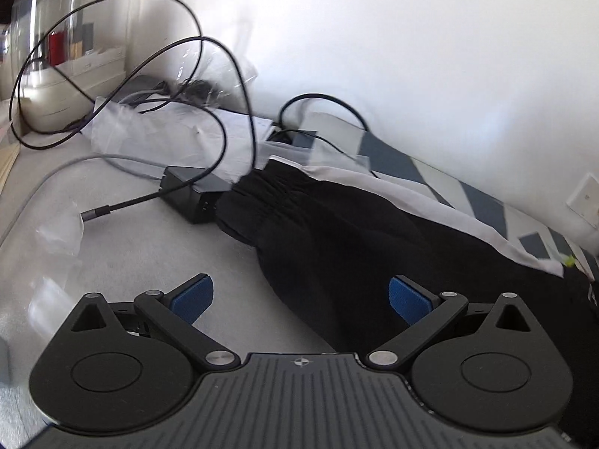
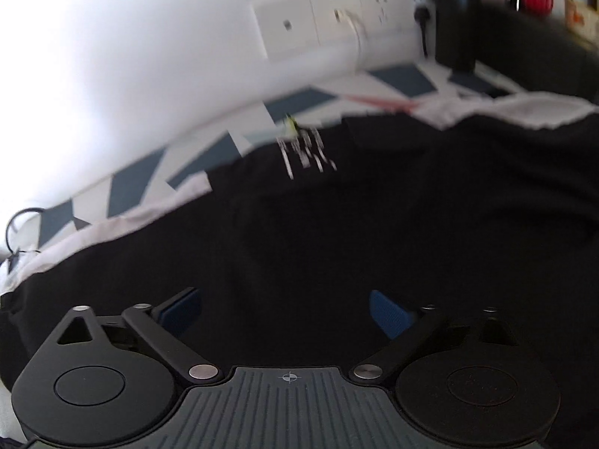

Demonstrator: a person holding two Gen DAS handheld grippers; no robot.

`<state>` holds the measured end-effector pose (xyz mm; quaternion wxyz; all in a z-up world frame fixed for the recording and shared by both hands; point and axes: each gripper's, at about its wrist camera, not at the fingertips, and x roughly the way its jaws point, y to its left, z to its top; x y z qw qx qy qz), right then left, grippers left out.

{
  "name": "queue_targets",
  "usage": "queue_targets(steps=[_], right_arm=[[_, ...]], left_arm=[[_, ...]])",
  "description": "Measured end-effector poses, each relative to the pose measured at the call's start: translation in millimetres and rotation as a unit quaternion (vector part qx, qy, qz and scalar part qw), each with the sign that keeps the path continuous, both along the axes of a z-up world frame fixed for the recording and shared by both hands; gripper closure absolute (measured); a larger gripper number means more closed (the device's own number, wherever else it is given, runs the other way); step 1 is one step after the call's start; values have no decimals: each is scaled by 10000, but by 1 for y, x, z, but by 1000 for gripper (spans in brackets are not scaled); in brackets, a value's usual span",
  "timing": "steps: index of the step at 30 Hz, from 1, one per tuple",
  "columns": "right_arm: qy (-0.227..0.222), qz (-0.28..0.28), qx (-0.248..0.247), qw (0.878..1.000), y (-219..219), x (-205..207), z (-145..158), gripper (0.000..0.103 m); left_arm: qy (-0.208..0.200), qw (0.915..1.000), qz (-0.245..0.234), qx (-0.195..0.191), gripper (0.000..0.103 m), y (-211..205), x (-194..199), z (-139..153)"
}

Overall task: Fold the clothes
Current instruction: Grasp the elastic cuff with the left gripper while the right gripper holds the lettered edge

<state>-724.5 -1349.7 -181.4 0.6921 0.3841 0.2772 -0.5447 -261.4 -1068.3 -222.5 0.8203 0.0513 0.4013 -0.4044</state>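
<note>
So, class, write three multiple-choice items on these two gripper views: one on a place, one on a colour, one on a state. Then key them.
1. What does the black garment's gathered end lie against?
A the power adapter
B a shoe
C a cup

2. What colour are the finger pads?
A red
B blue
C yellow

3. How is the left gripper?
A shut on the garment
B shut on a cable
C open

Key: A, the gathered end meets the adapter; B, both pads show blue; C, its fingers stand apart, holding nothing.
</note>
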Motion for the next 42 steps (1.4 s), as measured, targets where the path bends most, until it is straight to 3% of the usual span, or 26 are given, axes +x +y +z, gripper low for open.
queue_targets(steps=[1,3,4,6,9,14,16,17,18,19,20,25,34,38,42], right_arm=[[11,-32,-32,10000,-5,-1,-2,19],[12,-107,-114,9999,-16,-1,-5,19],[-8,-156,-174,9997,-22,0,-6,18],[-48,-231,-262,9994,-40,1,-9,17],[-21,-267,-275,9993,-70,7,-19,4],[373,-156,27,9992,-104,24,-38,6],[676,-72,-246,9974,-105,31,-40,20],[800,-57,-384,9960,-104,33,-40,27],[923,-41,-523,9943,-104,35,-40,49],[1020,-26,-638,9927,-104,37,-40,65],[1104,-11,-741,9911,-104,39,-41,70],[1299,140,-1034,9860,-113,51,-43,89],[1343,538,-1112,9832,-145,95,-39,91],[1363,933,-1177,9792,-147,125,-40,91],[1379,1345,-1328,9722,-136,152,-42,91]], left_arm=[[25,10000,50,11,6,-3,5,-2],[86,10000,25,44,28,-9,13,-5],[78,9999,-3,85,32,-13,15,-7],[51,9999,-2,160,32,-19,19,-9],[21,9997,50,222,32,-27,20,-11],[-65,9991,177,368,30,-39,18,-16],[-251,9980,215,532,36,-44,15,-17],[-402,9966,244,671,63,-46,13,-17],[-553,9948,273,809,87,-49,10,-17],[-639,9939,249,860,91,-51,7,-16],[-713,9936,241,842,95,-50,4,-14],[-1251,9891,189,756,98,-49,-18,-4],[-2270,9719,369,506,98,-43,-34,20],[-2402,9668,610,627,98,-39,-22,21],[-2651,9565,837,890,98,-30,-9,16]])
